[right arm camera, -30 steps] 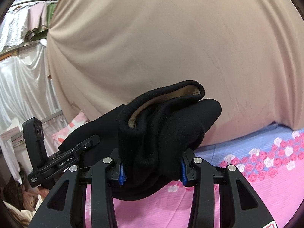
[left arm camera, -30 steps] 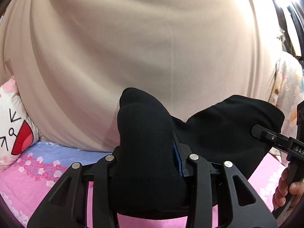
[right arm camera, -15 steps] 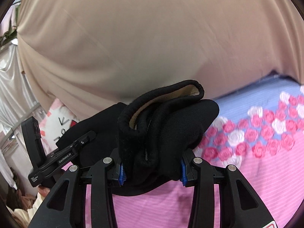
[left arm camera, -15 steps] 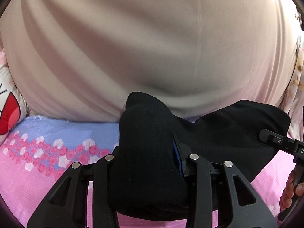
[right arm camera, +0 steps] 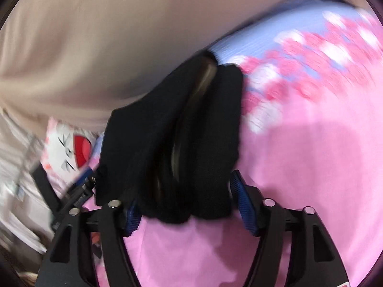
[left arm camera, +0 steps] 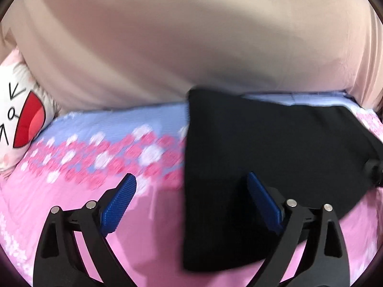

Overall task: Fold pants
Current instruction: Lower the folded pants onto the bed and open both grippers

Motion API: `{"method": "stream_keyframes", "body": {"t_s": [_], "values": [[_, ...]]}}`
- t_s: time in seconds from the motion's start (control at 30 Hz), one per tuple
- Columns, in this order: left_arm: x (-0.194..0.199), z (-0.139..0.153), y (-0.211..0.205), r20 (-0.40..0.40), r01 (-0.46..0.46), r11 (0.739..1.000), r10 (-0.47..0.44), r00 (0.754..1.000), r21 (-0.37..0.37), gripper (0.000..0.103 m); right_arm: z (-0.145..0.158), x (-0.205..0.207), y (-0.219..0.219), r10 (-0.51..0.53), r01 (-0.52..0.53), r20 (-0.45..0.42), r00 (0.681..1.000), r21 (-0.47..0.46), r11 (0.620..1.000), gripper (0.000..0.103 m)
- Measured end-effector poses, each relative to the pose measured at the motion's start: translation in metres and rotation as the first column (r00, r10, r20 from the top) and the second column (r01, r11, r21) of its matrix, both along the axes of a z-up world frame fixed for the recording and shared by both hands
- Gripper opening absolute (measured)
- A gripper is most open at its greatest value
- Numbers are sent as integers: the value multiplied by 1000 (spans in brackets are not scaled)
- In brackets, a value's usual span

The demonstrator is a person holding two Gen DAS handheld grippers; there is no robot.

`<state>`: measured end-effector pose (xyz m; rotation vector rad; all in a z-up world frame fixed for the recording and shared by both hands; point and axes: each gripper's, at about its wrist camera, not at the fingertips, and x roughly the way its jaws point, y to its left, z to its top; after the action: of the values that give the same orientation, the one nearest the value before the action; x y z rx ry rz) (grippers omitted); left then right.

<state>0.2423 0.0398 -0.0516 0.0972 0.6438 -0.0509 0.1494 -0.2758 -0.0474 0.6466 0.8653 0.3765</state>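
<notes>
**Both grippers letting go, pants on the bed**

Your left gripper (left arm camera: 189, 191): jaws spread wide, they have just been opening. The blue pads (left arm camera: 118, 204) touch nothing. Released. The black pants (left arm camera: 263, 157) lie flat on the pink bedsheet (left arm camera: 148, 239), their left edge running between the jaws, the right finger over the cloth.

Your right gripper (right arm camera: 184, 198): jaws have just been opening too. A bunched fold of the pants (right arm camera: 191, 131) sits between them. The pad at 3 o'clock stands apart from the cloth; the pad at 9 o'clock is mostly hidden behind it, so I can't tell if it touches. No squeeze visible, reads as released. The picture is blurred.

Further out, at 12 o'clock in the left view, the sheet shows a band of pink and white flowers (left arm camera: 107, 153), then a blue strip. A cartoon-face pillow (left arm camera: 19, 119) sits at 9 o'clock. A beige curtain (left arm camera: 179, 35) fills the back.
</notes>
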Motion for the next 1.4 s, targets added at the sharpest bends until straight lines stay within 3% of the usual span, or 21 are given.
{"method": "stream_keyframes", "body": {"t_s": [0.03, 0.1, 0.13, 0.17, 0.27, 0.37, 0.5, 0.57, 0.6, 0.67, 0.73, 0.83, 0.93, 1.0, 1.03, 1.2, 1.27, 1.4], "values": [[-6, 5, 12, -31, -18, 1000, 18, 999, -17, 91, 5, -10, -10, -33, 33, -5, 999, 0, 999, 71], [-10, 20, 30, -62, -67, 997, 64, 996, -49, 91, 30, -30, -18, -94, 99, 67, 993, -75, 992, 60], [-11, 34, 35, -57, -80, 994, 76, 995, -76, 91, 46, -35, -15, -105, 121, 121, 987, -138, 983, 42], [-11, 48, 35, -42, -85, 992, 82, 996, -95, 91, 69, -38, -5, -105, 147, 179, 978, -239, 960, 31], [-4, 79, 15, 11, -56, 992, 58, 998, -109, 92, 108, -21, 25, -44, 131, 267, 963, -316, 940, 19], [20, 88, -24, 34, -20, 995, 23, 999, -99, 97, 112, 19, 52, 35, 67, 266, 963, -365, 929, 18], [84, 46, -55, -80, -104, 995, 104, 991, 9, 96, 71, 78, 60, 40, 29, 167, 985, -397, 917, 18], [108, 23, -52, -138, -147, 989, 149, 979, 23, 97, 45, 101, 53, -9, 58, 115, 993, -427, 902, 8], [118, 10, -48, -163, -162, 987, 163, 973, 17, 97, 29, 112, 43, -21, 56, 88, 996, -415, 908, 7], [127, 1, -41, -195, -165, 986, 157, 968, -26, 98, 18, 117, 20, -32, 53, 86, 996, -258, 965, 5], [121, 6, -44, -160, -168, 986, 165, 973, -7, 98, 25, 115, 20, -54, 70, 70, 996, -254, 965, 3], [114, 7, -54, -116, -166, 984, 171, 978, 58, 98, 47, 96, 34, -35, 78, 146, 989, -297, 952, 4], [111, 10, -54, -121, -166, 985, 171, 978, 52, 98, 27, 110, 37, -37, 73, 89, 995, -436, 897, 0], [103, 18, -54, -112, -160, 985, 166, 980, 60, 98, 27, 105, 24, -75, 100, 89, 993, -325, 941, 0], [101, 21, -53, -104, -154, 986, 160, 982, 63, 97, 34, 99, 24, -76, 103, 98, 992, -312, 944, 5], [48, 42, -55, -50, -86, 993, 90, 995, 82, 96, 79, 44, 48, 0, 86, 200, 980, -421, 903, 8], [32, 41, -55, -63, -65, 996, 69, 996, 68, 97, 77, 29, 57, 20, 75, 198, 980, -460, 885, 8], [12, 25, -58, -110, -32, 997, 39, 993, 65, 97, 41, 10, 51, 0, 79, 149, 989, -522, 849, 6]]}}
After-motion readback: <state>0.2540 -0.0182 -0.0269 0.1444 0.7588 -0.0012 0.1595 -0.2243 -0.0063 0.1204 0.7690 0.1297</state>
